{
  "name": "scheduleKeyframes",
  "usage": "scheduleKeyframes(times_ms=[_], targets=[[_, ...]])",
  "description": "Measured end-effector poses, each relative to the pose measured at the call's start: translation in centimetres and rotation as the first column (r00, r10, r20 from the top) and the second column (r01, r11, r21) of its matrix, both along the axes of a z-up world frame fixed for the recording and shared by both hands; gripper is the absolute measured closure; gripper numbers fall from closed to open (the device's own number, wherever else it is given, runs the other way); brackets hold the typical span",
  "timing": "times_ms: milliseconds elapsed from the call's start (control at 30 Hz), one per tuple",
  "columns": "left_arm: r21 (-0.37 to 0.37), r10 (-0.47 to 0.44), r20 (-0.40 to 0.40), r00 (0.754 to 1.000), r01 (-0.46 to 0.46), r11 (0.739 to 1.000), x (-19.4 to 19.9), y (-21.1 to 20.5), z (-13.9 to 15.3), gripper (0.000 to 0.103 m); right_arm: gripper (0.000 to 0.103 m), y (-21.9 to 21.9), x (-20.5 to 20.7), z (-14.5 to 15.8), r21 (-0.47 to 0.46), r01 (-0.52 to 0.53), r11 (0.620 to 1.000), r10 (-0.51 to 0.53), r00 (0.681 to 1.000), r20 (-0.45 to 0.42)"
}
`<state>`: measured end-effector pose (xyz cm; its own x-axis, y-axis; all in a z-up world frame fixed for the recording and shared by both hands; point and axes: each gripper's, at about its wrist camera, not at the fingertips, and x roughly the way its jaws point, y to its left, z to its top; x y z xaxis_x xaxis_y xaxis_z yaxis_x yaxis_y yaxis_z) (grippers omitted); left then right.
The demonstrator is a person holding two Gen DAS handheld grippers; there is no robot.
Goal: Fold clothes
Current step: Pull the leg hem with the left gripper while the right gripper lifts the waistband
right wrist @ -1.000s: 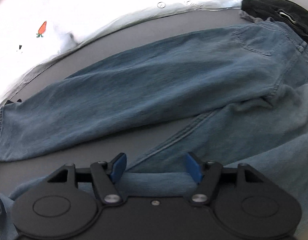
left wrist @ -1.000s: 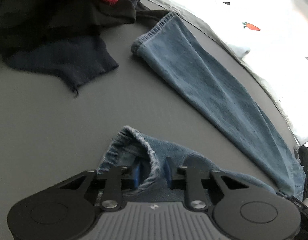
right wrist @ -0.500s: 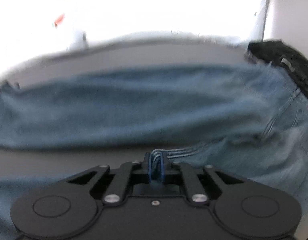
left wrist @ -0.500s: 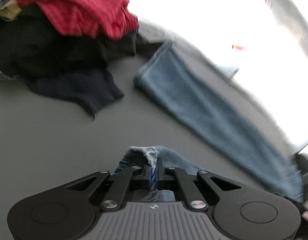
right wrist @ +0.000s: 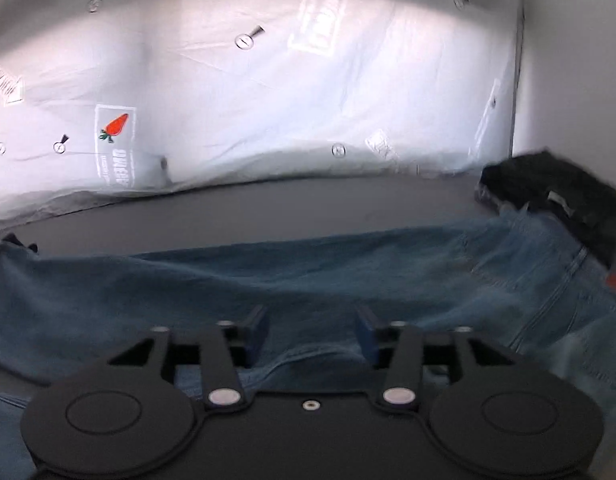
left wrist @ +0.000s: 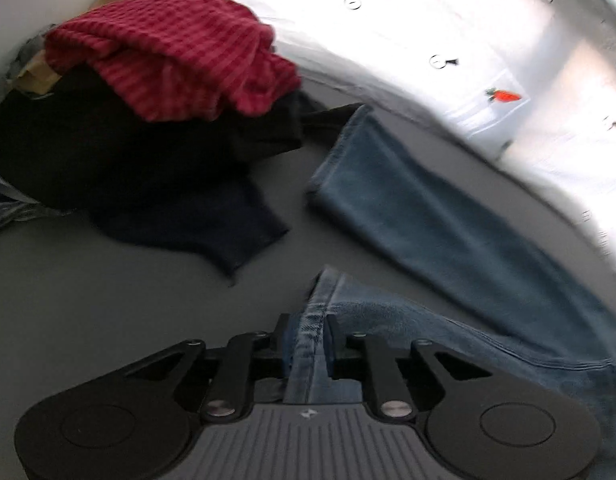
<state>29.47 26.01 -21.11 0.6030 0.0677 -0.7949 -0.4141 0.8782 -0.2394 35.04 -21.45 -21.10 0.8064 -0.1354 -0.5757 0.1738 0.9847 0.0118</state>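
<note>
At lower centre, the left claw [left wrist: 307, 346] pinches a hem of the faded blue denim jeans [left wrist: 448, 236]; the right claw [right wrist: 311, 334] gapes wide above them on the grey bench [left wrist: 88, 300].

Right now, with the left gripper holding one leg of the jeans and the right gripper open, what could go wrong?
1. Only the left gripper clamps the jeans; the right gripper is open above the denim, so a lift may drag the leg unevenly.
2. The grip is on a narrow bunched seam, which might slip out.
3. The pile of dark and red clothes touches the far hem and could be caught in the fold.
</note>
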Motion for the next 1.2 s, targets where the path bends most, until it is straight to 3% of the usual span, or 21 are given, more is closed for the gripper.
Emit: scheduleKeyframes(times_ms=[33, 100, 200, 300, 367, 533, 600, 700, 800, 867, 933, 967, 1033, 1100, 1200], targets=[[0.006, 0.008, -0.008, 1.000, -0.008, 1.000, -0.5, 0.0, -0.2, 0.065, 0.048, -0.1, -0.3, -0.1, -0.012, 0.002, 1.000, -0.002, 1.000, -0.006], [0.013, 0.026, -0.025, 0.999, -0.026, 1.000, -1.4, 0.2, -0.7, 0.058, 0.043, -0.2, -0.9, -0.4, -0.035, 0.006, 0.999, -0.007, 1.000, -0.018], [-0.063, 0.091, -0.072, 0.993, -0.095, 0.993, -4.0, 1.2, -1.7, 0.057, 0.042, -1.5, -2.1, -1.3, -0.022, 0.051, 0.998, -0.053, 0.996, -0.070], [-0.187, 0.158, -0.116, 0.981, -0.178, 0.966, -6.4, 1.8, -2.8, 0.056, 0.037, -3.9, -3.8, -2.2, 0.019, 0.135, 0.991, -0.132, 0.985, -0.109], [-0.238, 0.156, -0.127, 0.980, -0.183, 0.954, -7.5, 1.7, -3.6, 0.053, 0.036, -5.7, -4.9, -2.8, 0.036, 0.190, 0.981, -0.184, 0.975, -0.127], [-0.295, 0.156, -0.153, 0.976, -0.196, 0.935, -8.6, -1.1, -5.3, 0.051, 0.036, -11.4, -7.0, -3.4, 0.031, 0.330, 0.943, -0.323, 0.936, -0.137], [-0.284, 0.157, -0.140, 0.978, -0.192, 0.939, -8.4, -2.9, -5.7, 0.049, 0.036, -14.3, -7.5, -3.6, 0.018, 0.392, 0.920, -0.386, 0.912, -0.136], [-0.175, 0.165, -0.096, 0.982, -0.180, 0.968, -7.3, -4.8, -5.6, 0.049, 0.036, -19.3, -8.2, -3.8, 0.033, 0.476, 0.879, -0.468, 0.874, -0.134], [-0.190, 0.209, -0.074, 0.975, -0.220, 0.957, -6.5, -5.2, -5.6, 0.051, 0.036, -24.6, -8.7, -4.2, 0.056, 0.559, 0.827, -0.548, 0.825, -0.138], [-0.230, 0.256, -0.050, 0.965, -0.261, 0.938, -6.4, -5.3, -5.7, 0.061, 0.036, -28.5, -9.1, -5.0, 0.079, 0.618, 0.782, -0.604, 0.783, -0.150], [-0.249, 0.308, -0.047, 0.950, -0.310, 0.918, -6.2, -5.6, -5.9, 0.093, 0.037, -31.5, -9.4, -5.9, 0.110, 0.658, 0.745, -0.639, 0.751, -0.166], [-0.240, 0.342, -0.051, 0.938, -0.344, 0.908, -6.1, -5.8, -6.1, 0.096, 0.039, -32.8, -9.6, -6.4, 0.126, 0.671, 0.731, -0.649, 0.741, -0.173], [-0.245, 0.392, -0.043, 0.919, -0.390, 0.887, -6.0, -6.1, -6.1, 0.101, 0.048, -34.9, -9.4, -6.9, 0.178, 0.665, 0.725, -0.641, 0.747, -0.177], [-0.242, 0.435, -0.032, 0.900, -0.429, 0.870, -6.2, -6.5, -5.7, 0.101, 0.093, -36.0, -9.1, -7.2, 0.244, 0.604, 0.758, -0.575, 0.797, -0.187], [-0.223, 0.489, -0.021, 0.872, -0.481, 0.848, -7.0, -7.7, -4.0, 0.101, 0.099, -36.4, -8.6, -6.6, 0.234, 0.563, 0.793, -0.523, 0.825, -0.212]])
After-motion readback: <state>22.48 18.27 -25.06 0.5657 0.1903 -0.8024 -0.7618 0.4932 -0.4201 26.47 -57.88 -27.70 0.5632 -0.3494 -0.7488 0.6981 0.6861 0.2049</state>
